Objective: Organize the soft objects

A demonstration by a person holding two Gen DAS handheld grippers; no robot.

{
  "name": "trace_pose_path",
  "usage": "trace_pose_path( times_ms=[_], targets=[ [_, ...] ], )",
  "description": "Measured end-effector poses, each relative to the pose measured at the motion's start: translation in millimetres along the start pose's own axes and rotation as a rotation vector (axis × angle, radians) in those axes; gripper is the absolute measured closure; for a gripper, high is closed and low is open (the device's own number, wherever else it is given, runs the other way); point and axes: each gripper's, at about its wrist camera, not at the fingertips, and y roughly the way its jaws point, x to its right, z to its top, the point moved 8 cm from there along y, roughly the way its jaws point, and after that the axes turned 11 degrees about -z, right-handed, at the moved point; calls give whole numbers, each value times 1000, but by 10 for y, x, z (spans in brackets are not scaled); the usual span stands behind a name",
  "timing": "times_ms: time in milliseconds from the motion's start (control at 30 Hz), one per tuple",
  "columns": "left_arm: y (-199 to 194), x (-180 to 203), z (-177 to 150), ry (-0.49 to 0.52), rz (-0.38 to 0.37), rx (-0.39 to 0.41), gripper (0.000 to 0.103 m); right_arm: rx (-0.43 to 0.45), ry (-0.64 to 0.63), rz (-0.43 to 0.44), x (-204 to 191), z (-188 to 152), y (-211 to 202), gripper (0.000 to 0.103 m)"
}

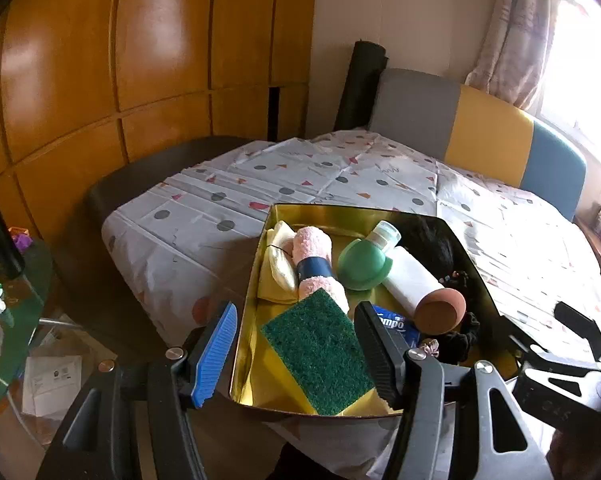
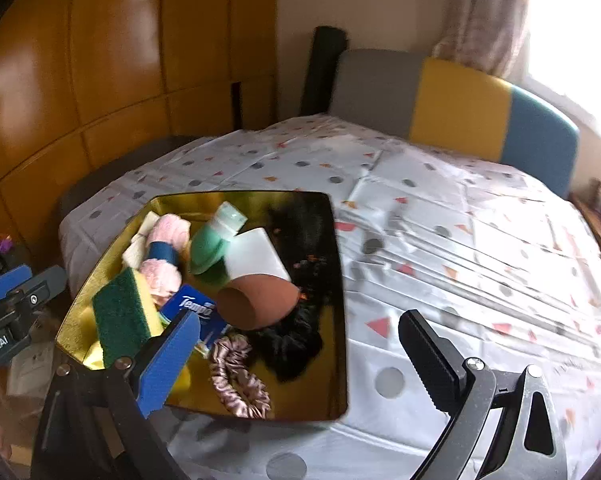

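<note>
A gold tray (image 1: 256, 264) (image 2: 336, 240) on the table holds a green-and-yellow sponge (image 1: 320, 350) (image 2: 122, 316), a rolled pink towel (image 1: 314, 258) (image 2: 164, 240), a green bottle (image 1: 362, 264) (image 2: 210, 246), a white block (image 1: 410, 280) (image 2: 256, 258), a brown makeup sponge (image 1: 440, 310) (image 2: 256, 302), a blue tissue pack (image 1: 394, 324) (image 2: 196, 308), a black scrunchie (image 2: 288, 344) and a pink scrunchie (image 2: 236, 380). My left gripper (image 1: 296, 354) is open, its fingers either side of the sponge at the tray's near left corner. My right gripper (image 2: 300, 360) is open and empty above the tray's near right edge.
The table wears a white cloth with dots and triangles (image 2: 440, 220). A grey, yellow and blue chair back (image 1: 488, 140) stands behind it. Wooden cupboards (image 1: 100, 60) line the left. A glass side table with clutter (image 1: 4, 304) is at far left.
</note>
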Motion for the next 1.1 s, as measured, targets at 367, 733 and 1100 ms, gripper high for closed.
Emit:
trace_pose_path(
  times_ms=[367, 733, 1100],
  targets=[
    [-80, 47, -39, 18, 24, 21, 41, 44, 62, -26, 101, -30, -230, 2],
    [-77, 48, -41, 15, 19, 13, 41, 43, 50, -20, 40, -43, -240, 2],
    [-64, 46, -59, 16, 12, 6, 41, 48, 50, -20, 30, -40, -251, 2]
  ],
)
